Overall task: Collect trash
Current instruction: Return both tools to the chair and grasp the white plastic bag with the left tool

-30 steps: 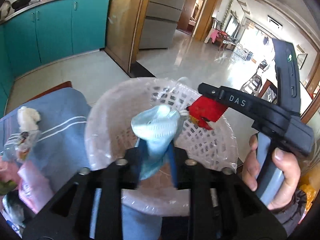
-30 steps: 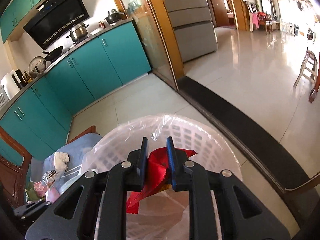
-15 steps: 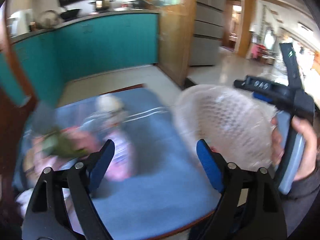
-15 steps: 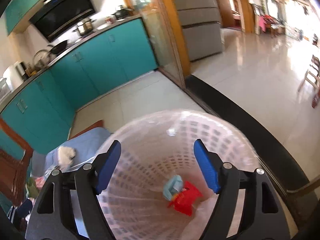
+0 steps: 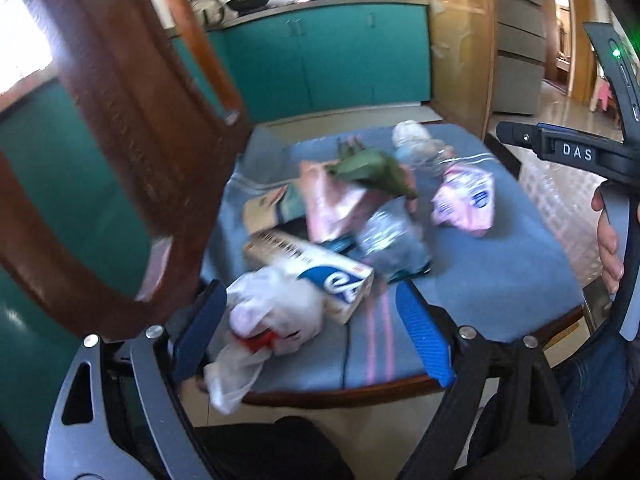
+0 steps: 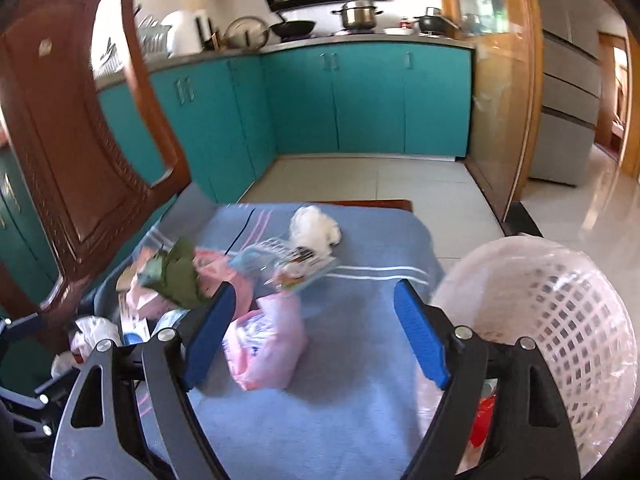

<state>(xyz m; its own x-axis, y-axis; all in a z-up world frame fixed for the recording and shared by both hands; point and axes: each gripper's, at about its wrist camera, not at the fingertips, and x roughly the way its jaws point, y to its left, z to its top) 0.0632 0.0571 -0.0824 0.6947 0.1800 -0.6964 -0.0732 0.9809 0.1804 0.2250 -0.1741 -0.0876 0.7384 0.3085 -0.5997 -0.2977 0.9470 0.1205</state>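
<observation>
Now that the blue mask and the red wrapper (image 6: 480, 420) have been dropped, both claws are back over the trash still heaped on the chair's blue cushion (image 5: 500, 264). A second ago each was clamped on its piece above the white basket (image 6: 560, 300); their jaws have just been opening, and now the left gripper (image 5: 316, 328) and the right gripper (image 6: 312, 336) both stand wide with nothing pinched. The red wrapper shows low inside the lined basket, which sits just beside the cushion's right edge (the mask is not visible there now). So two pieces are in, and plenty is left. Nearest the left gripper lie a crumpled white plastic bag (image 5: 264, 320) and a white-and-blue box (image 5: 320, 276); further back are a green packet (image 5: 372, 172), a crushed clear bottle (image 5: 392, 240) and a white tissue wad (image 6: 316, 228). A pink bag (image 6: 268, 344) lies between the right gripper's fingers, untouched, and looks like its likely next pick.
</observation>
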